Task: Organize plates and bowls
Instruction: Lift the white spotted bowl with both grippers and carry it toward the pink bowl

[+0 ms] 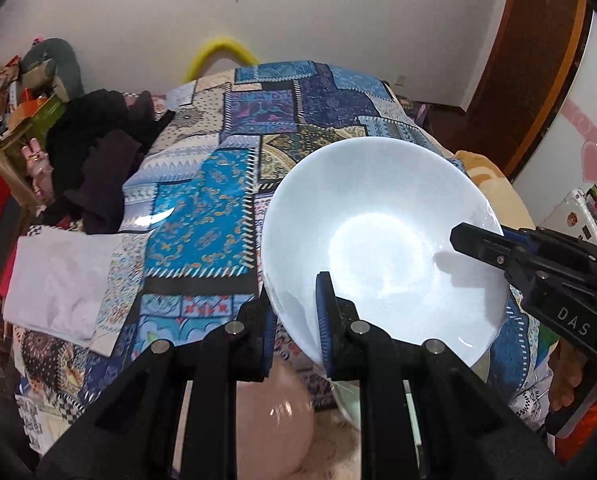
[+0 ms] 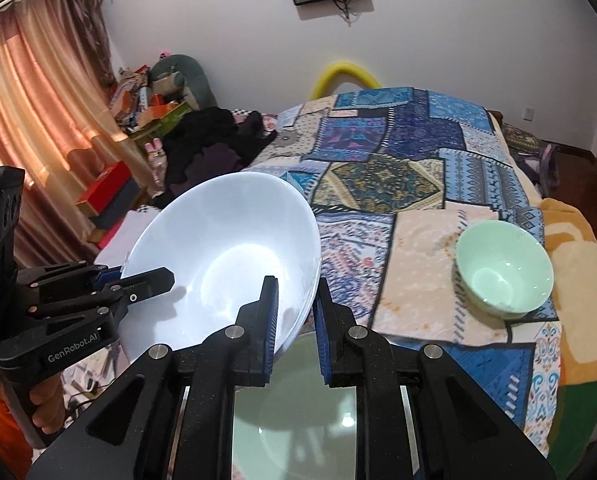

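You had one large white bowl held up off the patchwork cloth, and both grippers were on it at once. Your left gripper was nearly closed, its two blue-padded fingers pinching the near rim of the white bowl, one inside the wall and one outside. Your right gripper was narrowed the same way on the opposite rim, one finger inside and one outside, so the bowl hung tilted between the two. Counting the other dishes, there was one small green bowl standing upright on the cloth, well apart to the right of the white one, and one pale green dish lying directly under your right gripper, mostly hidden by its body. From the left wrist view, one pinkish rounded dish showed beneath the left gripper; I could not tell whether it was a bowl or a plate. One white folded cloth lay at the table's left edge
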The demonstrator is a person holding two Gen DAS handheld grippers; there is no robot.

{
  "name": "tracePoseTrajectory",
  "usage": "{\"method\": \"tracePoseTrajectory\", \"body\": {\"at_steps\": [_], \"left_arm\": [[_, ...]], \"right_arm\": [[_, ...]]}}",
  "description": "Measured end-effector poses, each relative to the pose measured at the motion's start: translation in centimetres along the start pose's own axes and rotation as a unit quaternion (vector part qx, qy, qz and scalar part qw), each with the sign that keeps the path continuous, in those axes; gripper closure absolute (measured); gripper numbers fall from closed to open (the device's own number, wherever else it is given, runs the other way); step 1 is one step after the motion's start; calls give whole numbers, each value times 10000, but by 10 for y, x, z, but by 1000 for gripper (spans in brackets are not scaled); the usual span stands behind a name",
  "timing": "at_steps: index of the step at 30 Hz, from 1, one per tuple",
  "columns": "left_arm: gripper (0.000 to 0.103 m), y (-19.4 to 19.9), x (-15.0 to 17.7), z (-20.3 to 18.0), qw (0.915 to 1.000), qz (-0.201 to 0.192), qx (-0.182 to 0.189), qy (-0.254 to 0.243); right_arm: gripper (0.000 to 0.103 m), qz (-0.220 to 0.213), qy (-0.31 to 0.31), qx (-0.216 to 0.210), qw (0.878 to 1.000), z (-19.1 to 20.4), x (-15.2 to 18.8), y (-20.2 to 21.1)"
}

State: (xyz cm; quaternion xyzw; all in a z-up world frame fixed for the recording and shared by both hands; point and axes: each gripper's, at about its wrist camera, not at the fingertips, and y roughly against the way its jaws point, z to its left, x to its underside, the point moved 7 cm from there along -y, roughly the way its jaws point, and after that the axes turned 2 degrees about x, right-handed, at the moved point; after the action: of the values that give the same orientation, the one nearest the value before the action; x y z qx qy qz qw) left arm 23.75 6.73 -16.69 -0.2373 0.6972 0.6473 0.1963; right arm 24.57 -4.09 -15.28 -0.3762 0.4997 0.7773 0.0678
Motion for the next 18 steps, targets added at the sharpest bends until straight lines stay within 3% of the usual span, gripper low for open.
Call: {"method": "tracePoseTrajectory", "body": {"at_steps": [10, 18], "left_arm": [[85, 32, 33, 25, 9995, -76, -176, 243], [85, 33, 63, 51, 9985, 43, -297, 448]], "right_arm": [[87, 124, 107, -282, 9995, 34, 22, -3], [86, 389, 223, -425, 9981, 58, 41, -19]]}}
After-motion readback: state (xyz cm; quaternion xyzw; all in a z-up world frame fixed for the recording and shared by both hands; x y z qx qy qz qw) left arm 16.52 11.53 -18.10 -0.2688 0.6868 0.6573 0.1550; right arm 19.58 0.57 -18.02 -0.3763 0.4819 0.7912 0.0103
